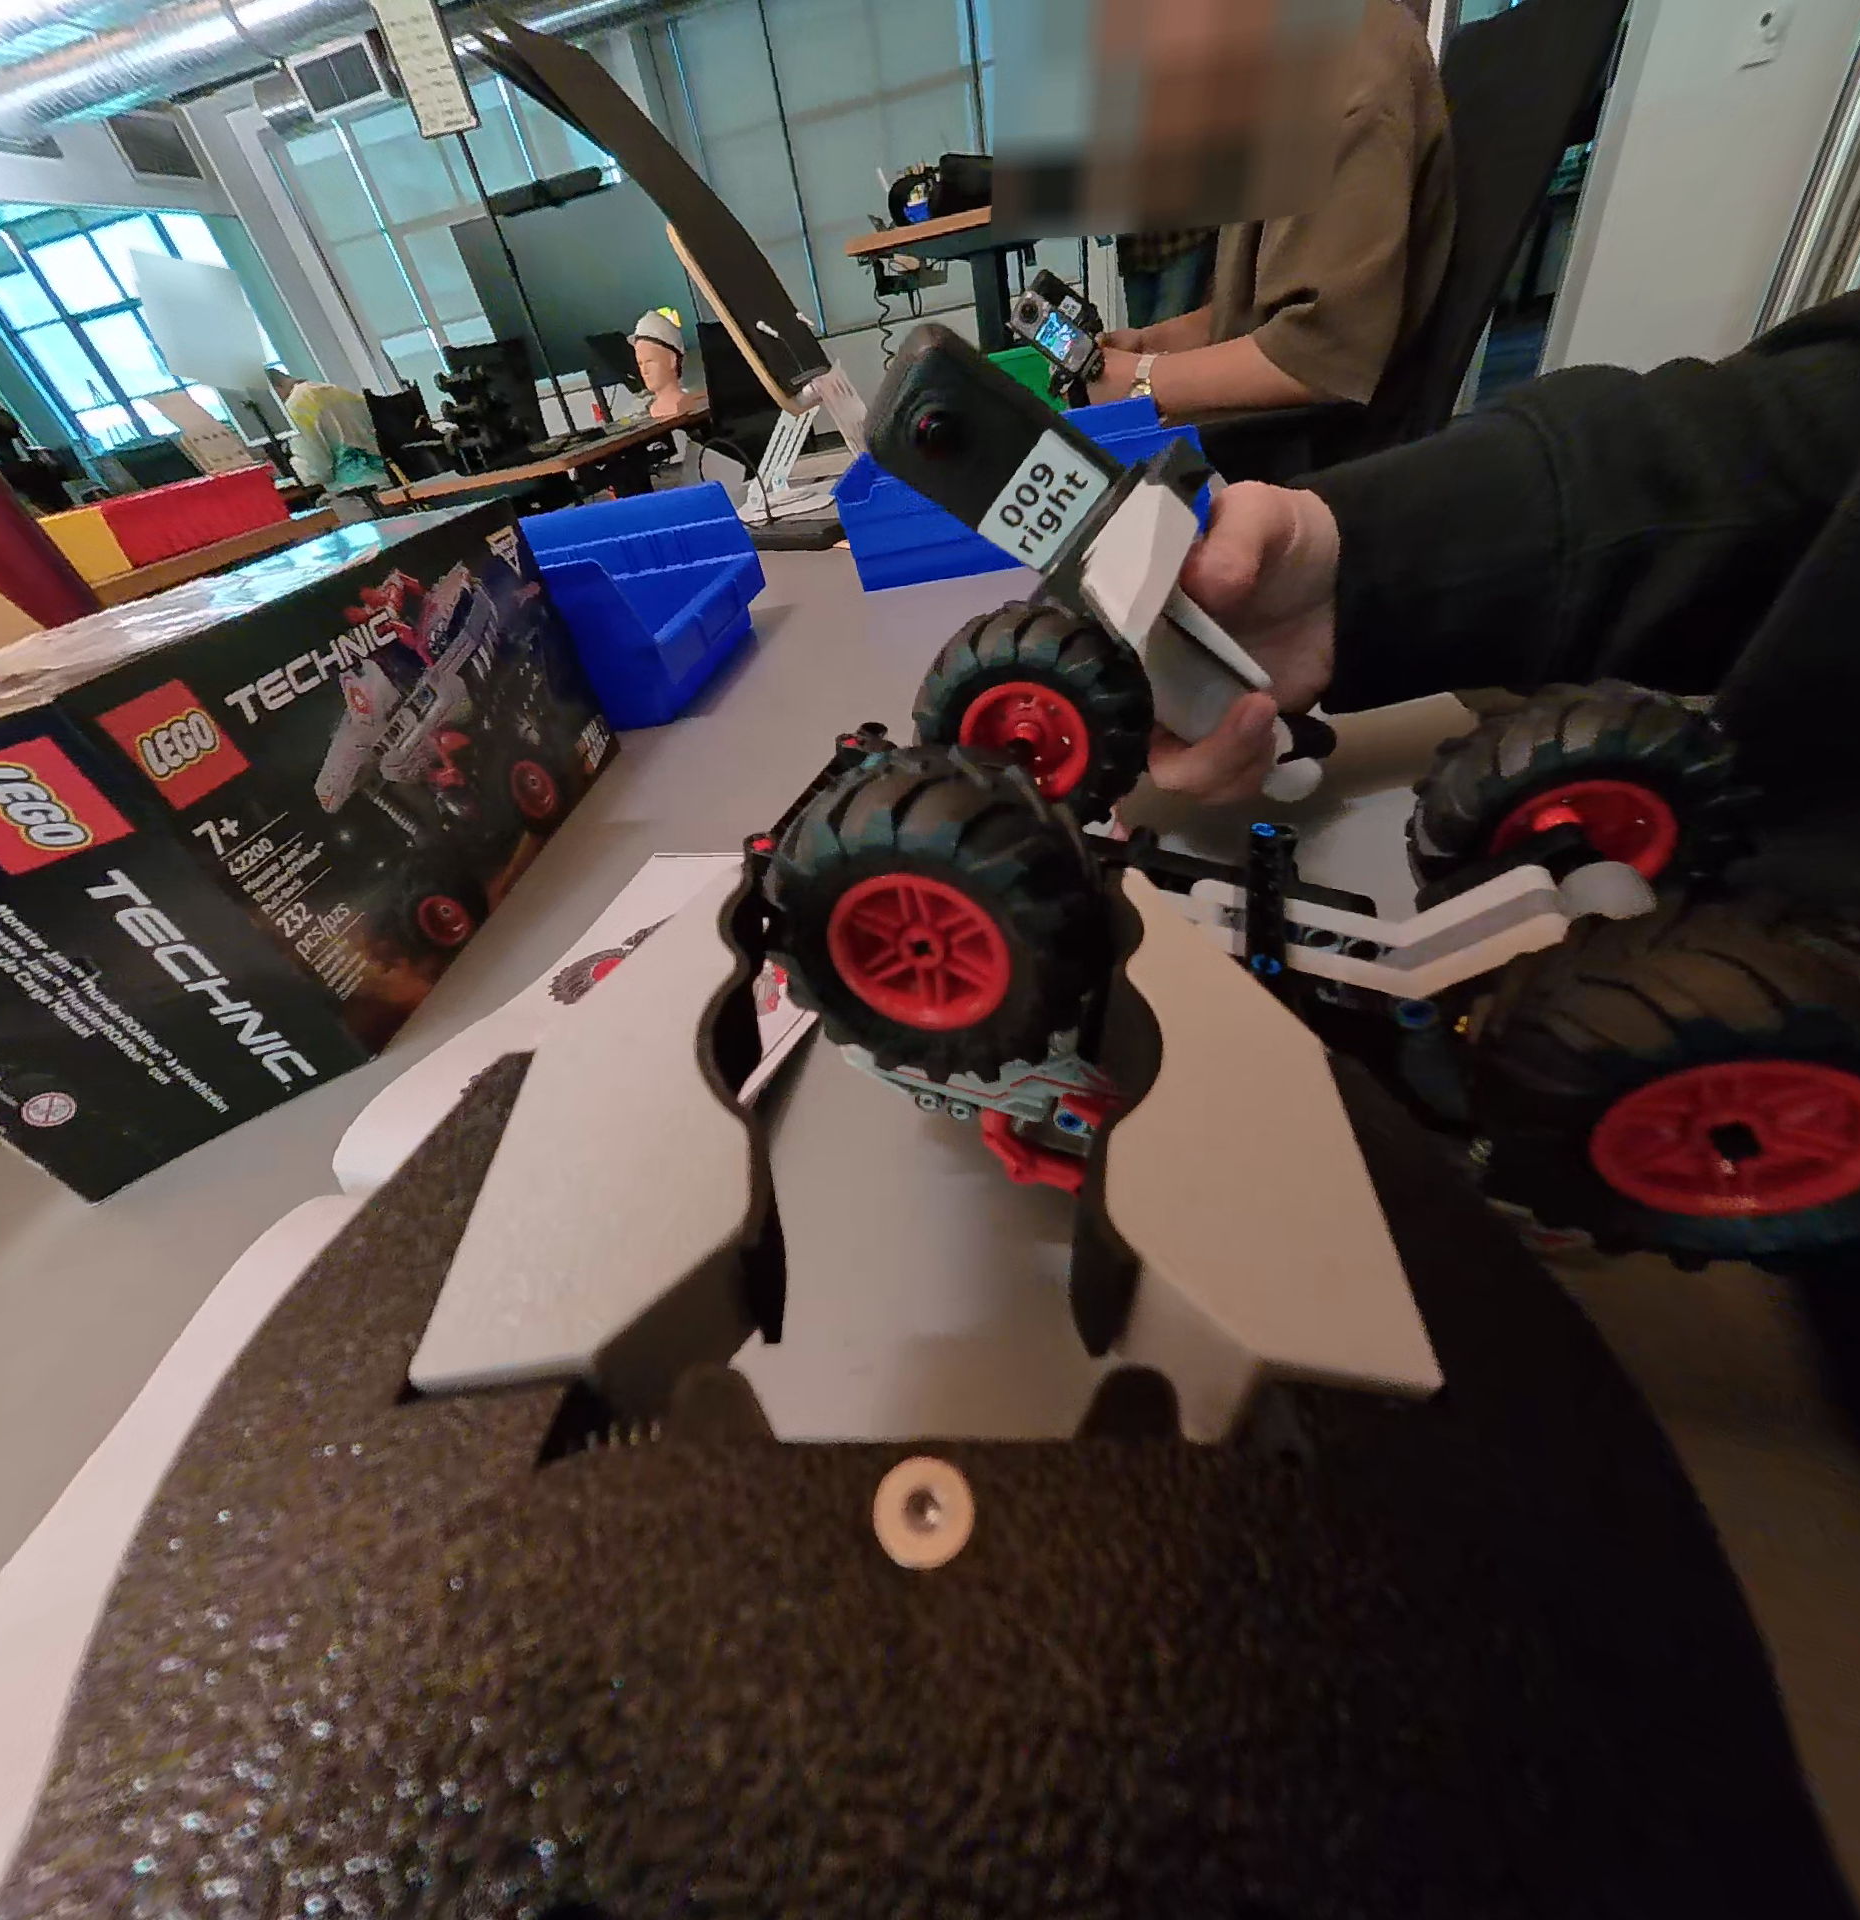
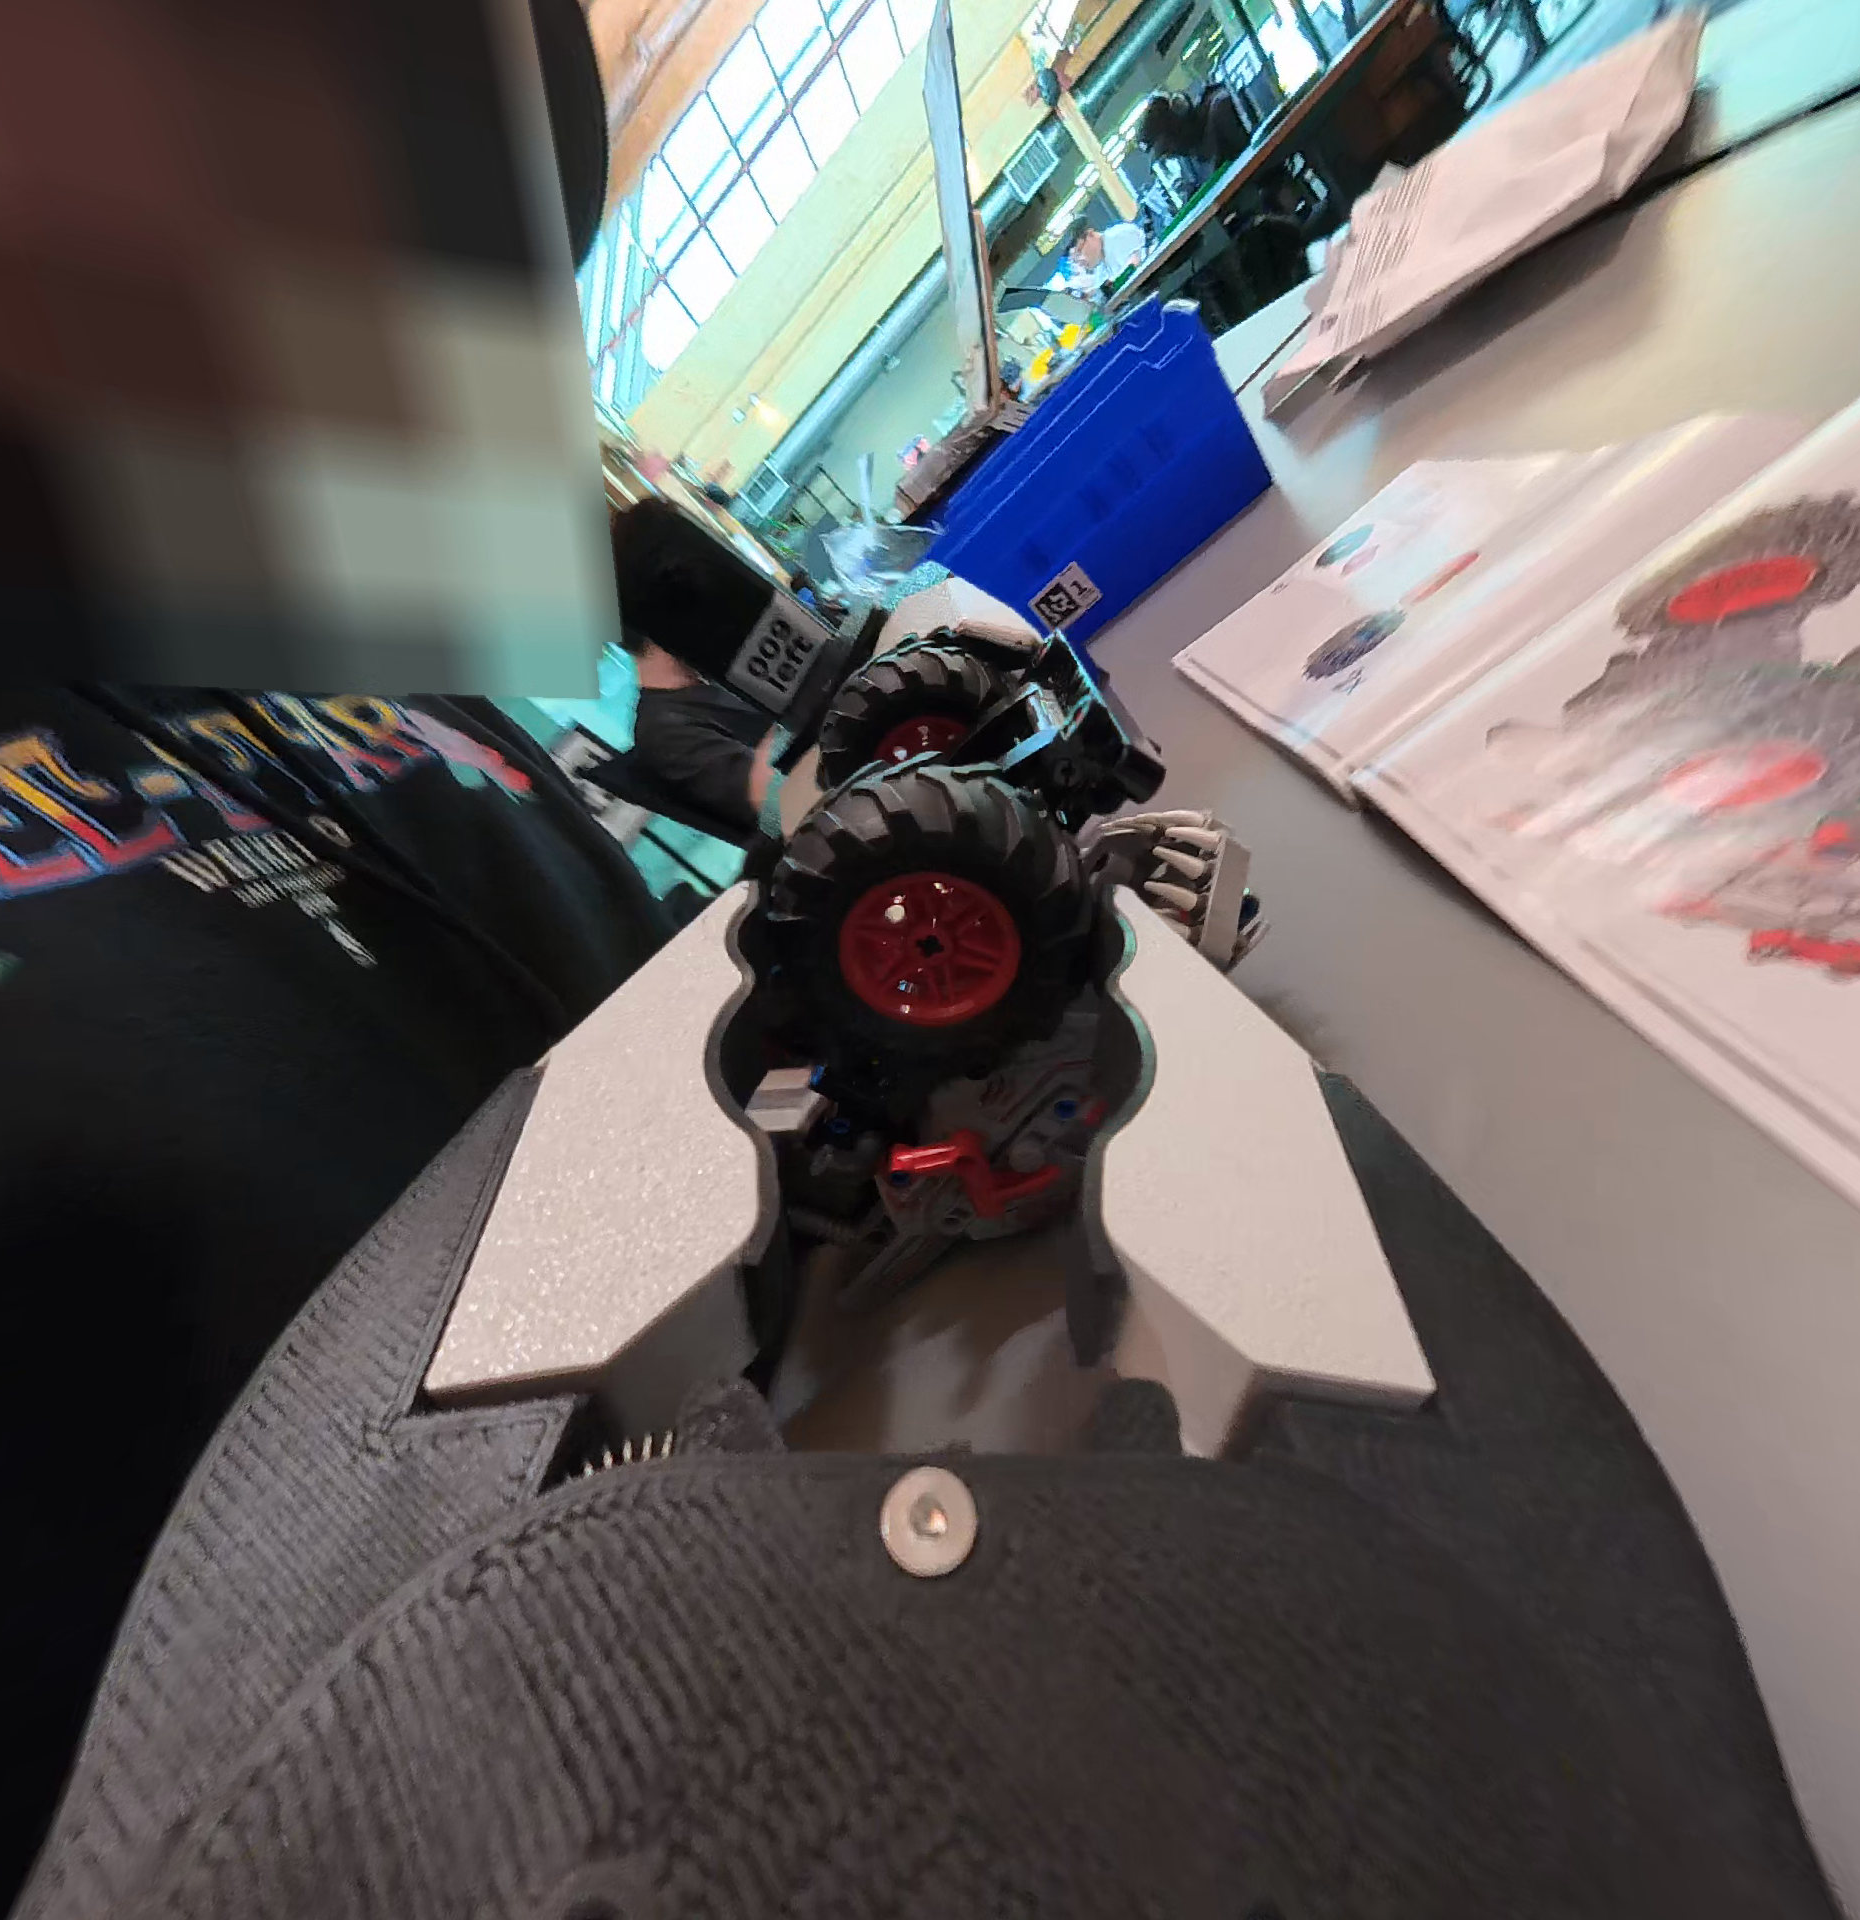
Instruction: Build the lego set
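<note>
Both grippers hold the toy truck (image 1: 1165,935) above the tabletop (image 1: 230,1299). The left gripper (image 1: 931,966) and right gripper (image 2: 931,951) each close on a wheel, steadying the truck for assembly.

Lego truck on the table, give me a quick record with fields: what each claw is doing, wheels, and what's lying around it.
model: monster truck, partly built, held off the grey table
left claw: shut on a wheel at one end
right claw: shut on a wheel at the other end
wheels: four, black tyres, red hubs
set box: left of the truck
instruction booklet: open on the table
blue bins: behind the box
</note>
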### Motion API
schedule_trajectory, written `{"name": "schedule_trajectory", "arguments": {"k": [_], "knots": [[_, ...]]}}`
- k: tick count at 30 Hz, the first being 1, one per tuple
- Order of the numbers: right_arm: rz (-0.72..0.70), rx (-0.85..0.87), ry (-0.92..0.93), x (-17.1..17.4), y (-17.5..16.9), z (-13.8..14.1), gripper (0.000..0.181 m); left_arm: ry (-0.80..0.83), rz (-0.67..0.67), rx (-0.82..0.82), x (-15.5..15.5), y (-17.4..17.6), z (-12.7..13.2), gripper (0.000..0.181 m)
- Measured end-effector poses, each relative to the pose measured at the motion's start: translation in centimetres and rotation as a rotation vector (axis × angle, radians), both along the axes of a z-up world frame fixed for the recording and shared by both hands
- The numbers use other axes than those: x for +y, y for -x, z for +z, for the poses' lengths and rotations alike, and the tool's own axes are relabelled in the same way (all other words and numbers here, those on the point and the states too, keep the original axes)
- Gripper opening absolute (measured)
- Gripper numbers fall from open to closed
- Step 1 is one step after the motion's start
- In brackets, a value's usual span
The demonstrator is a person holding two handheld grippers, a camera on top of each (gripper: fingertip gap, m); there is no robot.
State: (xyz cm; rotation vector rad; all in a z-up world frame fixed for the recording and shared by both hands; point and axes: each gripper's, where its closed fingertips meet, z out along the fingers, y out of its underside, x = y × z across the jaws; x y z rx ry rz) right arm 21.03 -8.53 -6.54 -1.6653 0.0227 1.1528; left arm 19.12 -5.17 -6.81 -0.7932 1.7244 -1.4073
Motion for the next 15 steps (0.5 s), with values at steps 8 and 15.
{"name": "schedule_trajectory", "arguments": {"k": [8,15], "knots": [[-0.086,-0.609,-0.262,0.0,0.3,0.1,0.060,0.050,-0.004,0.057,0.1,0.1,-0.2,0.062],[-0.244,-0.863,-0.364,0.0,-0.8,1.5,0.049,0.070,0.030,0.086,0.7,-0.2,-0.4,0.063]]}}
